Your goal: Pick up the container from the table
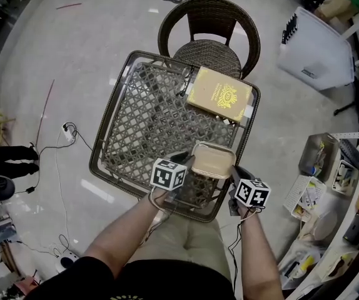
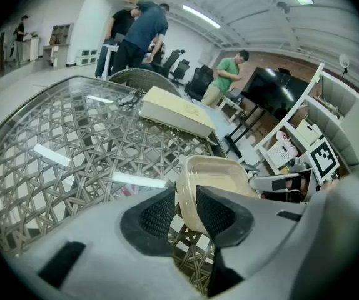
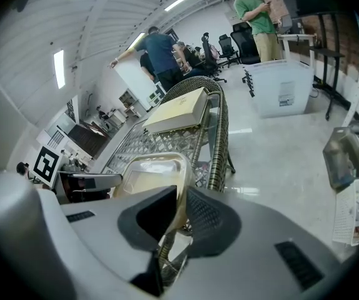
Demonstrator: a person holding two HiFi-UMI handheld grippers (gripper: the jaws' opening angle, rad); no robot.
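Here, left gripper (image 2: 186,212) and right gripper (image 3: 181,212) each pinch the container (image 1: 212,160) by its rim; gold box (image 1: 220,94) lettering seems unreadable.

- container (image 1: 212,160): thin beige plastic, smooth, faintly see-through, with a soft sheen along the rim.
- table (image 1: 114,99): dark brown woven wicker in a rough lattice, under a clear, glossy glass top that throws back strips of light.
- chair (image 1: 207,17), far side: dark woven wicker, matt.
- box (image 1: 220,94), far right on the table: yellow-gold card-like cover, smooth, slight sheen, printed ornament.
- left claw (image 2: 186,208) and right claw (image 3: 181,214): grey matt plastic shells; pads (image 2: 157,214) black, rubbery-looking, finely meshed.
- marker cubes (image 1: 168,174): matt black-and-white print.
- floor (image 1: 104,24): pale, smooth, polished to a gloss.
- bin (image 1: 311,52), far right: smooth white plastic.
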